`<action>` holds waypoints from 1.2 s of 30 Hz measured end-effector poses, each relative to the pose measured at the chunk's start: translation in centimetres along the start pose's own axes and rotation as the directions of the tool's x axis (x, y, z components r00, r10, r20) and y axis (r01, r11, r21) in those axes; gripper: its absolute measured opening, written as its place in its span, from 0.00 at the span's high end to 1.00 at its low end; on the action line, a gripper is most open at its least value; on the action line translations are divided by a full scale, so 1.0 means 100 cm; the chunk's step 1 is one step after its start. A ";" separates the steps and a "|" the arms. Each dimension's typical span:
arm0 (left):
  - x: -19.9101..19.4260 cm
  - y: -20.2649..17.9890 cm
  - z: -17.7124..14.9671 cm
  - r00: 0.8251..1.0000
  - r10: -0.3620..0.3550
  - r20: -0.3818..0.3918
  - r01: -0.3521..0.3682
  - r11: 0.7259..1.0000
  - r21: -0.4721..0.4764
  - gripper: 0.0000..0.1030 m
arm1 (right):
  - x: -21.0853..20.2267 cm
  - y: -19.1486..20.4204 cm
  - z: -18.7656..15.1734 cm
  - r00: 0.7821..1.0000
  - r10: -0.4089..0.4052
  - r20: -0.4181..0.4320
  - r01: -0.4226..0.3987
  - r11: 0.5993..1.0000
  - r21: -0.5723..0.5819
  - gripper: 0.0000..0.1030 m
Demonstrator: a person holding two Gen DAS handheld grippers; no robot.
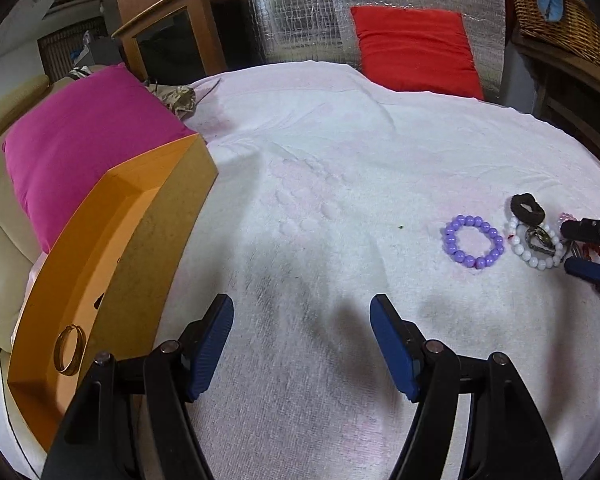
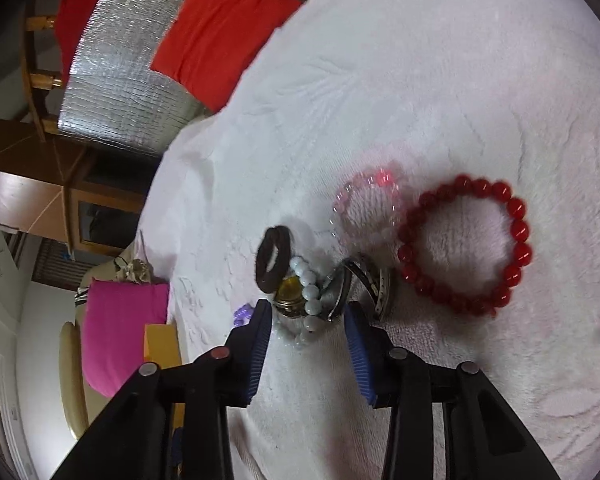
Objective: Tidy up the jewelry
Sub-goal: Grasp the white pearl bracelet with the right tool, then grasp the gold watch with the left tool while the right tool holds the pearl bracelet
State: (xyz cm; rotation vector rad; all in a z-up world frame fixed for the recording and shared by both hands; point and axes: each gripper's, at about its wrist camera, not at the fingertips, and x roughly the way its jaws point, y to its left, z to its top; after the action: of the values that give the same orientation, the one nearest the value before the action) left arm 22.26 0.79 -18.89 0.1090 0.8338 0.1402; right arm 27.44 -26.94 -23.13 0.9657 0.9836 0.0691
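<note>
Both jaws of the right gripper [image 2: 306, 322] gape wide around the flat-lying white bead bracelet [image 2: 310, 292].

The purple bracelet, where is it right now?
In the left wrist view, the purple bracelet lies on the white towel, right of centre, just left of the white bead bracelet.

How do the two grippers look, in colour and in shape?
The left gripper and right gripper look alike: black plastic linkage arms with round silver pivot pins, each ending in two flat blue ribbed pads. No cables, markings or sleeves are visible.
</note>
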 end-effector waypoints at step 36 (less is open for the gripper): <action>0.040 -0.057 0.034 0.947 -0.323 -0.004 0.323 0.947 -0.008 0.28 | -0.117 -0.056 0.031 0.964 0.088 0.251 -0.106 0.993 0.056 0.90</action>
State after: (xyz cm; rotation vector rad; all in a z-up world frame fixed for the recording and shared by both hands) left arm 27.91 -4.32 -20.34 -0.0359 0.8454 -0.1654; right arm 20.84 -37.62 -18.70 1.0576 0.7116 -0.0040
